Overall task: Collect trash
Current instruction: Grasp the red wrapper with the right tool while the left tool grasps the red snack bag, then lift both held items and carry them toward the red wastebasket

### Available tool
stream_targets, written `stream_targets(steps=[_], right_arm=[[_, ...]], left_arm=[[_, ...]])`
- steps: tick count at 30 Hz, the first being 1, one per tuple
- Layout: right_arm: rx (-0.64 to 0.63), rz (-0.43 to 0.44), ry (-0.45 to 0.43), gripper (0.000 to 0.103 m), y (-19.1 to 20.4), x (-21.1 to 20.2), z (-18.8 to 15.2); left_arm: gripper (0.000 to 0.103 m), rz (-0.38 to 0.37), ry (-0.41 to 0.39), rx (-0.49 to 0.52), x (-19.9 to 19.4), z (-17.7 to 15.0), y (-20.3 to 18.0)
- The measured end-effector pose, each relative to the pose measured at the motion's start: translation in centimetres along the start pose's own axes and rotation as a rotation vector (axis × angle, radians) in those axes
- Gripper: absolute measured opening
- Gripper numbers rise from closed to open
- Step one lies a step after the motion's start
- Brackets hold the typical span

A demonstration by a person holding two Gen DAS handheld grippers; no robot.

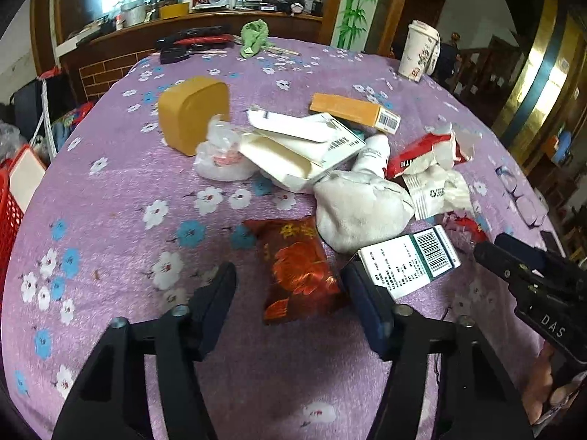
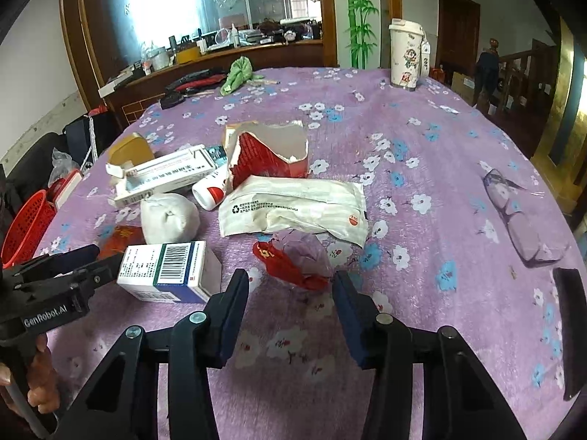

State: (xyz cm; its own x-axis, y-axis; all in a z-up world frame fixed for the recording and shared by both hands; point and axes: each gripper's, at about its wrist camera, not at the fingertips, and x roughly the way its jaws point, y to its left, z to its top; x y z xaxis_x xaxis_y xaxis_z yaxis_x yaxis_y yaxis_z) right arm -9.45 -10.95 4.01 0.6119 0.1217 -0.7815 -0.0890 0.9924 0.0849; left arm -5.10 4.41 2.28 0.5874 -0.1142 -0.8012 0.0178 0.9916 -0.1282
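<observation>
Left gripper (image 1: 290, 286): jaws apart, red packet (image 1: 299, 269) between them, untouched.
Right gripper (image 2: 291, 293): jaws apart, crumpled wrapper (image 2: 297, 256) just ahead.

Bare cloth lies open along the near edge of the surface (image 2: 440, 168) and across its right side. The middle is crowded: box (image 2: 168, 271), white wad (image 2: 168, 216), wrapper (image 2: 293, 201) and torn carton (image 2: 271, 154) lie packed close together.
</observation>
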Motion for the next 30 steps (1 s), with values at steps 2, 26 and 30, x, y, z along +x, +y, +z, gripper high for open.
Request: stream_targets(steps=[2, 26, 30], right_arm=[[0.0, 0.002, 0.015, 0.042, -0.1, 0.7, 0.1], [0.025, 0.168, 0.05, 0.006, -0.2, -1.0, -1.7], [0.021, 0.135, 0.044, 0.025, -0.1, -1.2, -1.9]], left_arm=[[0.043, -0.009, 0.016, 0.002, 0.6, 0.1, -0.1], [0.036, -0.045, -0.054, 0.061, -2.1, -2.1, -0.2], [0.036, -0.029, -0.046, 0.073, -1.8, -2.2, -0.4]])
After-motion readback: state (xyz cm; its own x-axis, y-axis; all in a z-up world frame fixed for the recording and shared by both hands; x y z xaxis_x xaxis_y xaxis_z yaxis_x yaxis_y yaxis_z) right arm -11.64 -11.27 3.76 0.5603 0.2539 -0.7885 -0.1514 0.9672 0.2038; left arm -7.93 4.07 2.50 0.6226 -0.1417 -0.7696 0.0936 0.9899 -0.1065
